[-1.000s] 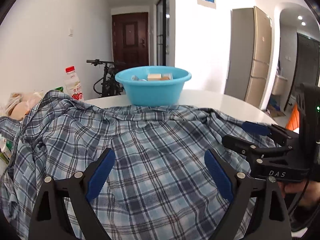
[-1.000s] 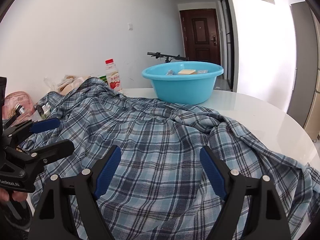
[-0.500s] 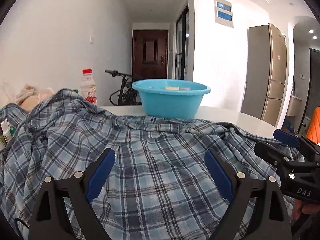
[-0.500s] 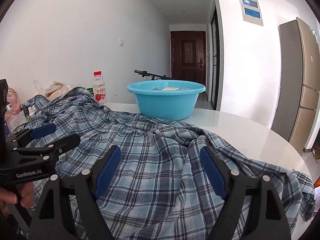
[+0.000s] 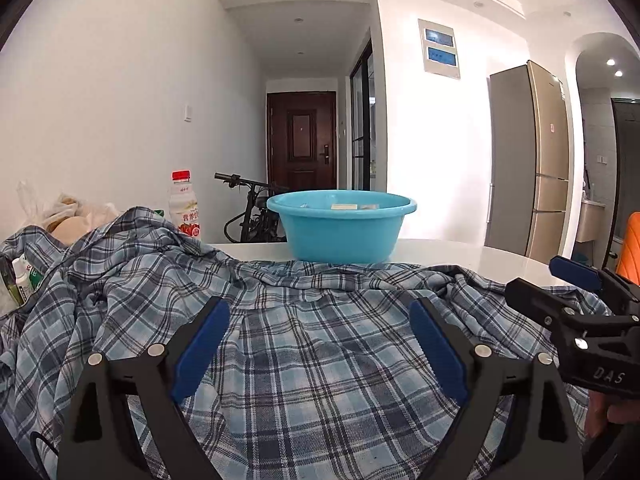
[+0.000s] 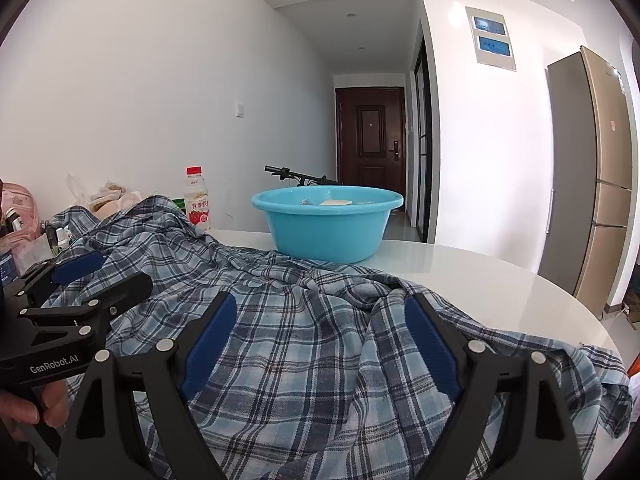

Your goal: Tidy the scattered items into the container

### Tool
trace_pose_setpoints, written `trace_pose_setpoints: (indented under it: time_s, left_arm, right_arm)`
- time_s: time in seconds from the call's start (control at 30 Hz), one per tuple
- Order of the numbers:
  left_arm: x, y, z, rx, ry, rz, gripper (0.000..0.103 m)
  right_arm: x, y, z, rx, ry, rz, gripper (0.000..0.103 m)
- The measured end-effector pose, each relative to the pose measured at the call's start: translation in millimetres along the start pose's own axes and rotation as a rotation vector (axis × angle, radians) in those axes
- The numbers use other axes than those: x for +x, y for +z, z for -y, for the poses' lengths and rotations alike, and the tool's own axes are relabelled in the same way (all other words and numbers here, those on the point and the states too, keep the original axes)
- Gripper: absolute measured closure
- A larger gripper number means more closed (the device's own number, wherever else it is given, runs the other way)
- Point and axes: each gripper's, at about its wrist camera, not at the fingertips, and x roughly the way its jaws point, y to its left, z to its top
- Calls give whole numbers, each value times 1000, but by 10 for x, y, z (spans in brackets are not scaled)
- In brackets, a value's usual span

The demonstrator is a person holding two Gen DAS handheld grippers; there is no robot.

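Shirt (image 5: 320,360) spread flat, long axis toward basin (image 5: 340,232)

A white bench (image 5: 460,252) carries a red-capped drink bottle (image 5: 184,208) standing upright near the wall, with crumpled plastic bags (image 5: 68,216) and small bottles (image 5: 24,280) at its left edge. Behind it a bicycle (image 5: 252,208) leans in the hallway before a dark brown door (image 5: 302,140). A tall fridge (image 5: 528,160) stands at the right, and two small wall panels (image 5: 439,48) hang beside the doorway.

bright daylight, sharp focus, dark fisheye-warped corners.
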Motion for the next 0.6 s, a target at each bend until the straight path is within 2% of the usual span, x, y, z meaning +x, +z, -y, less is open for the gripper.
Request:
trace_pose_setpoints:
  time_s: [0.03, 0.1, 0.37, 0.6]
  left_arm:
    - [1, -2, 1, -1, 1, -2, 9]
    - [-9, -3, 0, -5, 9, -2, 0]
    - [-26, 5, -27, -21, 58, -5, 0]
    - [-12, 5, -61, -35, 114, -8, 0]
  right_arm:
    - [-14, 2, -5, -2, 0, 7, 5]
    - [-19, 7, -13, -7, -8, 14, 1]
    - [24, 1, -7, -5, -42, -9, 1]
    - [12, -2, 65, 27, -143, -15, 1]
